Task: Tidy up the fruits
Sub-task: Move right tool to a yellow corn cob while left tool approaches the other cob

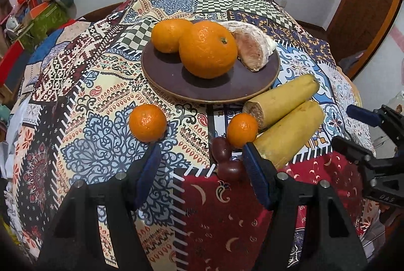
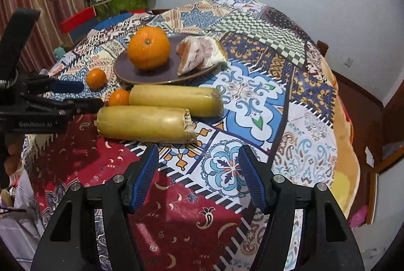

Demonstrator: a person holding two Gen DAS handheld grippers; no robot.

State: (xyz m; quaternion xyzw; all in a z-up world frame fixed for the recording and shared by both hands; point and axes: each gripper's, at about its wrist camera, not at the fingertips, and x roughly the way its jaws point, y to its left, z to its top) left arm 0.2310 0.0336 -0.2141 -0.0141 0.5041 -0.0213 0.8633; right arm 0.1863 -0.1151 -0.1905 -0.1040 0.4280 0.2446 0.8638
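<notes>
— What do you have on the left?

— My left tongs (image 1: 202, 159) hang spread wide over the bench (image 1: 75, 99), gripping nothing. Between their tips I see two dark red fruits (image 1: 224, 157), partly cut off by the right pad; I can't name them. A small orange (image 1: 242, 130) touches them, another (image 1: 148, 122) sits apart.

— And the plate?

— The plate (image 1: 202, 89), mid-bench, carries two big oranges (image 1: 207, 49), the rear one half hidden, plus a cut fruit (image 1: 252, 46).

— The right side?

— My right tongs (image 2: 198, 170) gape empty, near the bench's edge, just short of two yellow banana pieces (image 2: 144, 124).
</notes>
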